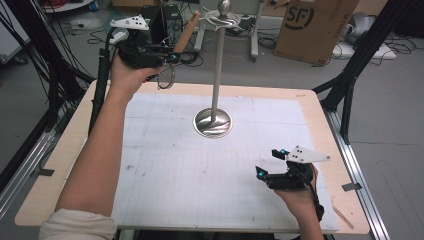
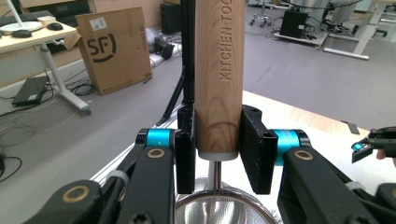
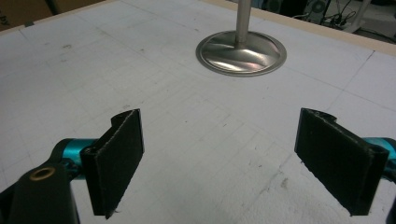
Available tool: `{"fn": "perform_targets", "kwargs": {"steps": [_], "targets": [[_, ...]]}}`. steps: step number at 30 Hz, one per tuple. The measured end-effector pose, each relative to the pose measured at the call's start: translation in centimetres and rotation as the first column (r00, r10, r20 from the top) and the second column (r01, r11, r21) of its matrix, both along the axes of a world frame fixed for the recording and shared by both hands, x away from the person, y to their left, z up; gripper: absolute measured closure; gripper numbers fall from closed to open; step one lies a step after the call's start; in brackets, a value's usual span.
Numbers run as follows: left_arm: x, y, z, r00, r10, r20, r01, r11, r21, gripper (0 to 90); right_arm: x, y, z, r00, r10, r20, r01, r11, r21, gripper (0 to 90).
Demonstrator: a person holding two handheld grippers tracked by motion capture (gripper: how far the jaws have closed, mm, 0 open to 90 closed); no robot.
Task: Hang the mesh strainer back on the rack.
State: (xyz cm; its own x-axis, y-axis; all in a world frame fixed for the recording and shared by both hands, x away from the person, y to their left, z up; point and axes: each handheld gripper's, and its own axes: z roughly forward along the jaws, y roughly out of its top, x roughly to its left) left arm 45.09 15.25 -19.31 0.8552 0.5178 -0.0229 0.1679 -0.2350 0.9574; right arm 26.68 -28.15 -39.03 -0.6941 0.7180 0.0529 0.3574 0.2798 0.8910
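Wooden utensil handle [image 2: 218, 79] pinched in left hand-held gripper [image 2: 218, 154], right hand-held gripper [image 3: 233, 158] spread wide over the table mat [image 3: 187, 140]

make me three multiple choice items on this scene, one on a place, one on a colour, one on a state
1. Where does the metal stand rest?
A. on the white mat
B. on the floor
C. on the cardboard box

2. What colour is the handle in the left gripper?
A. blue
B. light wood brown
C. red

3. How is the right gripper?
A. shut on the stand
B. shut on a cloth
C. open over the mat

Answers: A, its round base sits on the mat; B, the wood grain shows between the fingers; C, its fingers stand wide apart with nothing between them.
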Motion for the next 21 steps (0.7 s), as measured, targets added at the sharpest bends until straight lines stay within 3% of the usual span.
{"fn": "perform_targets", "kwargs": {"steps": [11, 21], "targets": [[-0.7, -1.5, 0.0, 0.9995, -0.03, 0.011, 0.03, 0.9989, 0.037, 69.1, -0.1, 0.1, 0.1, 1.0, 0.004, 0.001, -0.004, 1.0, 0.003, 14.5], [-0.7, -3.0, -0.6, 0.9998, -0.011, 0.018, 0.009, 0.9949, 0.101, 69.1, 0.0, 0.1, 0.1, 1.0, 0.004, 0.001, -0.004, 1.0, 0.002, 14.5]]}}
